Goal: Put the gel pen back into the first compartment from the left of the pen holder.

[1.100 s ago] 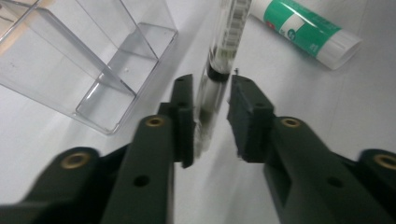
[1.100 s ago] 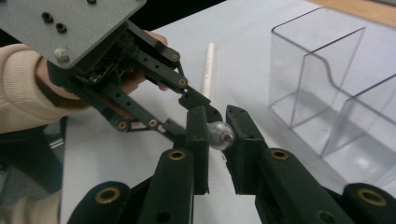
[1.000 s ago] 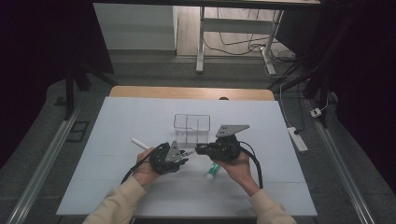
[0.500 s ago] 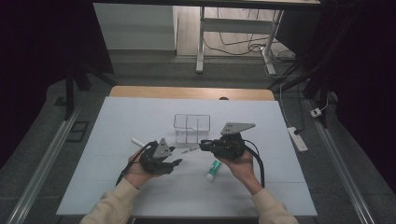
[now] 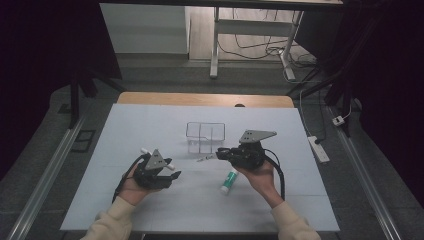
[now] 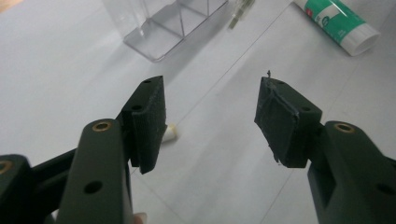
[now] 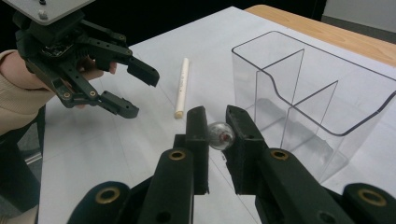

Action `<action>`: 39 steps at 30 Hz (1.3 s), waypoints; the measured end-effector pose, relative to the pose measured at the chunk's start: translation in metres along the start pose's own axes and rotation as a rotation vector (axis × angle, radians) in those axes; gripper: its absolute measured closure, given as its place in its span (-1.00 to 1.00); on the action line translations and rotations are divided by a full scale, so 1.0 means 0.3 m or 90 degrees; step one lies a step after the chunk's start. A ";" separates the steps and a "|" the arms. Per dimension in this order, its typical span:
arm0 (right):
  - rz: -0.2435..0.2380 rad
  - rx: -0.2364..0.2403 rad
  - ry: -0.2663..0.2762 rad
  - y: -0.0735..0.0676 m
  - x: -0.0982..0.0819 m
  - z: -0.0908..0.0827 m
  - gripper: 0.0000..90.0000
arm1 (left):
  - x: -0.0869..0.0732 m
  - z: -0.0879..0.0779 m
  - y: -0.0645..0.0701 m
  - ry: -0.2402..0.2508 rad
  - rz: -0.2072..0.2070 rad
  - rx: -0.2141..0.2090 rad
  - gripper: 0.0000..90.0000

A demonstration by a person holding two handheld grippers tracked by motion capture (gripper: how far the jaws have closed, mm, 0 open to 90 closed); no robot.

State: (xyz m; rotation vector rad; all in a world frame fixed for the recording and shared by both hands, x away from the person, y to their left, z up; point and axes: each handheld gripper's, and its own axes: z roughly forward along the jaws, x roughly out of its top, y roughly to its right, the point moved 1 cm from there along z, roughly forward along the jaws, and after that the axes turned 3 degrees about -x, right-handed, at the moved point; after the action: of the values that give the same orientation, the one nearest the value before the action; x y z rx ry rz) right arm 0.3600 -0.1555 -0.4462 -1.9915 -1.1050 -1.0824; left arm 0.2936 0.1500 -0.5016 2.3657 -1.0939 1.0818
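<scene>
My right gripper (image 7: 217, 122) is shut on a small clear item with a rounded end (image 7: 218, 135), held just above the white tabletop (image 5: 300, 200) in front of a clear divided organizer (image 7: 322, 93). In the high view that right gripper (image 5: 220, 154) points left, the clear item (image 5: 204, 159) sticking out of it. My left gripper (image 5: 172, 172) is off to the left. Its jaws have just been opening, and in the left gripper view the left gripper (image 6: 210, 114) stands open with nothing between them. A white stick (image 7: 182, 86) lies on the table beside it.
A green-and-white tube (image 5: 229, 181) lies on the table under my right hand, also in the left gripper view as the tube (image 6: 343, 21). The clear organizer (image 5: 205, 136) stands mid-table. A wooden table edge (image 5: 200, 98) runs along the back.
My left gripper has drawn back to the left, away from the right gripper, and its jaws have spread apart. The right gripper has kept still with the clear item.
</scene>
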 end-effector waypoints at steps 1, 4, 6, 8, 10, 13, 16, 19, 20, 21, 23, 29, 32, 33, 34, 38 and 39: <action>0.000 -0.001 0.000 0.001 0.000 -0.001 0.76 | -0.005 -0.004 -0.003 0.000 -0.002 0.001 -0.05; -0.002 -0.003 0.001 0.002 0.001 -0.004 0.76 | -0.020 -0.011 -0.011 -0.001 -0.011 0.004 -0.06; -0.003 -0.006 0.000 0.003 0.002 -0.006 0.76 | -0.030 -0.016 -0.015 -0.004 -0.017 0.008 -0.07; -0.002 -0.008 0.002 0.004 0.002 -0.007 0.76 | -0.041 -0.022 -0.020 -0.004 -0.022 0.009 -0.07; -0.002 -0.011 0.004 0.006 0.003 -0.010 0.76 | -0.054 -0.030 -0.024 -0.005 -0.026 0.014 -0.08; -0.003 -0.015 0.009 0.007 0.006 -0.016 0.76 | -0.075 -0.044 -0.031 -0.010 -0.031 0.023 -0.10; -0.002 -0.017 0.015 0.010 0.009 -0.024 0.76 | -0.100 -0.061 -0.038 -0.012 -0.038 0.027 -0.10; -0.002 -0.018 0.021 0.012 0.013 -0.030 0.76 | -0.123 -0.068 -0.049 -0.019 -0.049 0.031 -0.12; -0.001 -0.020 0.022 0.012 0.014 -0.032 0.76 | -0.128 -0.070 -0.053 -0.020 -0.052 0.032 -0.12; -0.001 -0.021 0.024 0.012 0.015 -0.032 0.76 | -0.132 -0.071 -0.056 -0.021 -0.054 0.033 -0.12; -0.002 -0.022 0.026 0.013 0.016 -0.035 0.76 | -0.139 -0.073 -0.061 -0.022 -0.056 0.033 -0.12; -0.001 -0.024 0.029 0.015 0.018 -0.039 0.76 | -0.146 -0.073 -0.072 -0.024 -0.063 0.033 -0.15; 0.001 -0.026 0.034 0.015 0.024 -0.046 0.76 | -0.147 -0.068 -0.070 -0.029 -0.062 0.033 -0.16; 0.004 -0.024 0.040 0.016 0.026 -0.048 0.76 | -0.148 -0.065 -0.069 -0.031 -0.061 0.032 -0.16; 0.005 -0.024 0.042 0.017 0.030 -0.050 0.76 | -0.148 -0.065 -0.069 -0.032 -0.059 0.032 -0.16; 0.006 -0.027 0.050 0.022 0.041 -0.062 0.75 | -0.149 -0.068 -0.071 -0.031 -0.062 0.033 -0.17; 0.008 -0.027 0.053 0.024 0.044 -0.067 0.76 | -0.149 -0.067 -0.072 -0.032 -0.062 0.033 -0.17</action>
State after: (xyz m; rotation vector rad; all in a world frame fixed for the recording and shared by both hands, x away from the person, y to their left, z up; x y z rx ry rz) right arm 0.3634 -0.1699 -0.4258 -1.9645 -1.0322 -1.1810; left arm 0.2809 0.1983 -0.5211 2.4714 -0.9658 1.0352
